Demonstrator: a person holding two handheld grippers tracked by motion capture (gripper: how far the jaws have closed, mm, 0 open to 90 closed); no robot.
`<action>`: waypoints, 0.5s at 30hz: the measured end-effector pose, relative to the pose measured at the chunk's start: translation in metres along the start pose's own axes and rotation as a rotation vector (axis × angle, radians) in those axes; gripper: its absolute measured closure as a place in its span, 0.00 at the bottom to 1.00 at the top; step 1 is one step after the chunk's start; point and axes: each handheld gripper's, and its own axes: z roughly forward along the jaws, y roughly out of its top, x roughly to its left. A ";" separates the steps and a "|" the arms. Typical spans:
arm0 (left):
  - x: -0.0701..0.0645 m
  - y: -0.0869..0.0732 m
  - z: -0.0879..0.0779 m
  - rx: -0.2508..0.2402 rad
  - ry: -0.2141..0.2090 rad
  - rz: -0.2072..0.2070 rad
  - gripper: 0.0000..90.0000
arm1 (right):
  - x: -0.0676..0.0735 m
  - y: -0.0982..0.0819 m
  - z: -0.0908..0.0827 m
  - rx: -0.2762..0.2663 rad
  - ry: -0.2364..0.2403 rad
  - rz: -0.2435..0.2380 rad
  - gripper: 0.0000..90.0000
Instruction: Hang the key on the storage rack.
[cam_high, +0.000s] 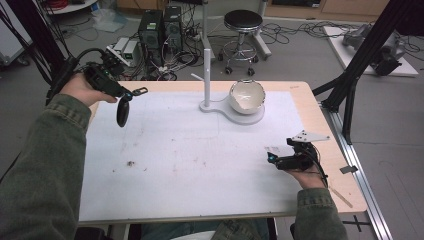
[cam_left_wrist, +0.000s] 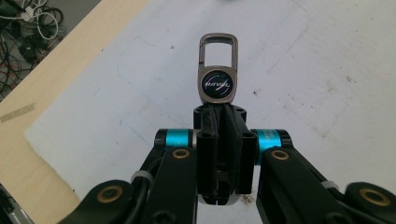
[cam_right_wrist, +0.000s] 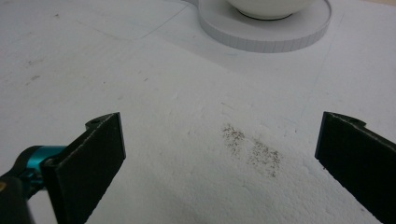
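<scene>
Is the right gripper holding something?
No, the right gripper has its jaws wide apart, with just the bare white table between them.

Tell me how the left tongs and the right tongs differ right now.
The left tongs are shut on a key fob; the right tongs are open and hold nothing. The left tongs are raised near the table's far left corner; the right tongs sit low at its right side. Both have black jaws.

A robotics lab. Computer towers (cam_high: 159, 27) and tangled cables (cam_high: 300, 30) sit on the grey floor (cam_high: 390, 130). Black rig struts (cam_high: 357, 60) flank the table (cam_high: 310, 107).
</scene>
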 end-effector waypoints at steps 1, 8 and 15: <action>-0.001 0.003 0.000 -0.001 -0.001 0.002 0.92 | 0.000 0.000 0.000 -0.002 0.002 0.002 0.01; -0.015 0.030 0.008 0.011 -0.019 0.047 0.92 | -0.001 0.001 -0.001 0.000 0.014 0.022 0.01; -0.027 0.058 0.011 -0.017 -0.029 0.082 0.92 | -0.001 0.001 -0.002 -0.002 0.015 0.025 0.01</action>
